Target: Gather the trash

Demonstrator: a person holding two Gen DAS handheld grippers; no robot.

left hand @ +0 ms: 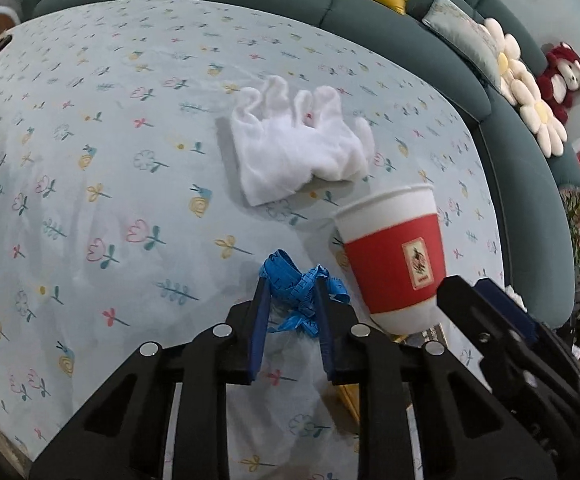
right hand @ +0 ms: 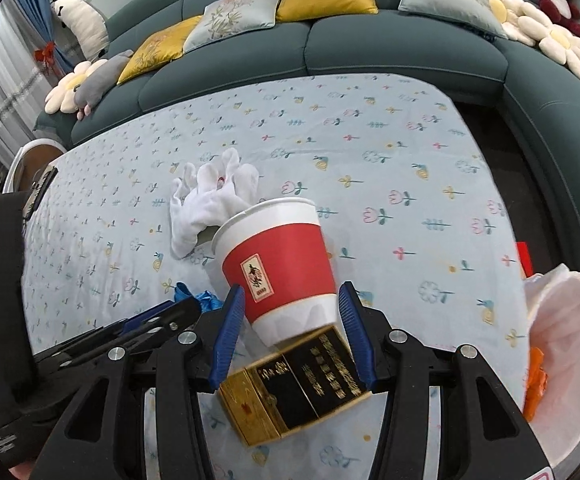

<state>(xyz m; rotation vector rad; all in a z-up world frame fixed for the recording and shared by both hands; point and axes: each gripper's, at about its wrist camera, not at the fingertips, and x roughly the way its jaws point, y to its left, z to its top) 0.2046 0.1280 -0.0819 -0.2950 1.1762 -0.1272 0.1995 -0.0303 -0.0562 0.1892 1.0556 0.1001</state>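
Observation:
A red and white paper cup point(right hand: 278, 264) is tilted between the fingers of my right gripper point(right hand: 292, 300), which is shut on its lower part and holds it above the table; the cup also shows in the left wrist view point(left hand: 394, 256). My left gripper point(left hand: 292, 286) is shut on a crumpled blue measuring tape point(left hand: 298, 280), just left of the cup. White gloves point(left hand: 298, 144) lie on the floral tablecloth point(left hand: 90, 160) farther out. A gold and black box point(right hand: 298, 380) lies on the table under my right gripper.
A white bag-lined bin point(right hand: 566, 344) with an orange scrap point(right hand: 536, 380) stands at the right table edge. A dark green sofa point(right hand: 370, 44) with cushions and plush toys wraps around the table's far and right sides. A dark device point(right hand: 40, 192) lies at the left edge.

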